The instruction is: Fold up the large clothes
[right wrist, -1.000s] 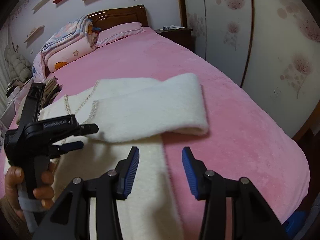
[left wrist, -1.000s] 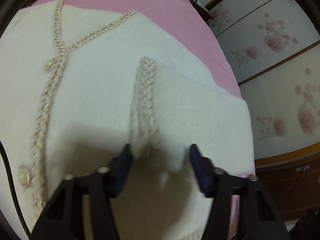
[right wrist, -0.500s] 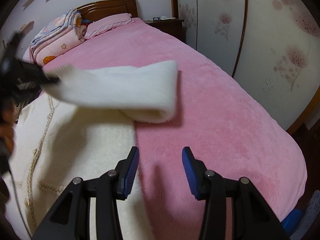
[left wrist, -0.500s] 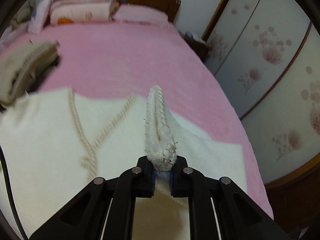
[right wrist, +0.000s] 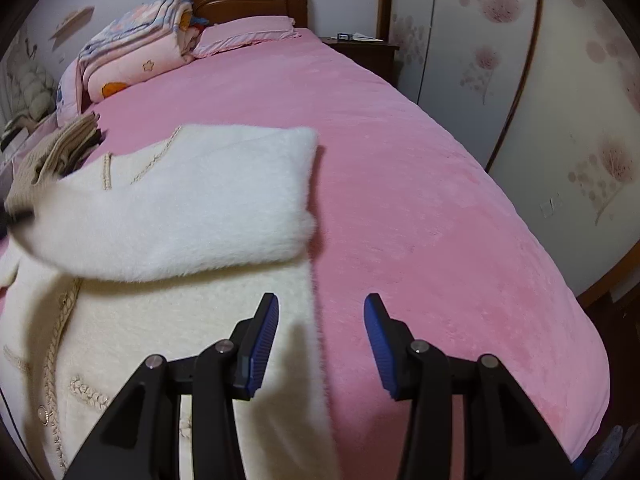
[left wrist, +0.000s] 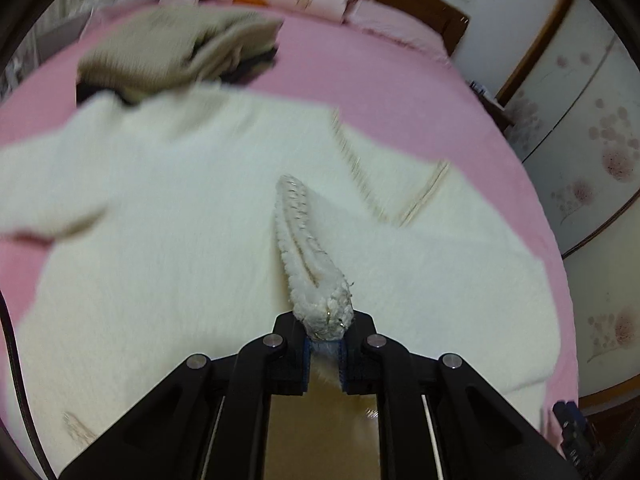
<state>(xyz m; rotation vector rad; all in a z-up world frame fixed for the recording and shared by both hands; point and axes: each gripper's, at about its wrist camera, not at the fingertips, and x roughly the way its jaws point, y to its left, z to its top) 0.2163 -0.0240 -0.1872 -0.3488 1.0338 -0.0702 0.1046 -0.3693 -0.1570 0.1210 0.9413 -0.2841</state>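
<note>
A fluffy white cardigan [left wrist: 168, 248] with braided gold trim and buttons lies spread on the pink bed [left wrist: 360, 76]. My left gripper [left wrist: 325, 354] is shut on the sleeve cuff [left wrist: 308, 264] and holds it lifted over the cardigan's body. In the right wrist view the sleeve [right wrist: 192, 216] is folded across the cardigan [right wrist: 160, 344] toward the left. My right gripper [right wrist: 320, 340] is open and empty, hovering over the cardigan's right edge and the pink bed [right wrist: 420, 184].
A pile of beige and dark folded clothes [left wrist: 176, 48] lies beyond the cardigan. Folded quilts [right wrist: 136, 56] and a pillow [right wrist: 248, 32] sit at the headboard. A nightstand [right wrist: 360, 48] and wardrobe doors [right wrist: 520, 80] stand to the right of the bed.
My left gripper closed on the sleeve cuff, lifted it and carried it leftward across the cardigan. The right gripper stayed open and shifted slightly.
</note>
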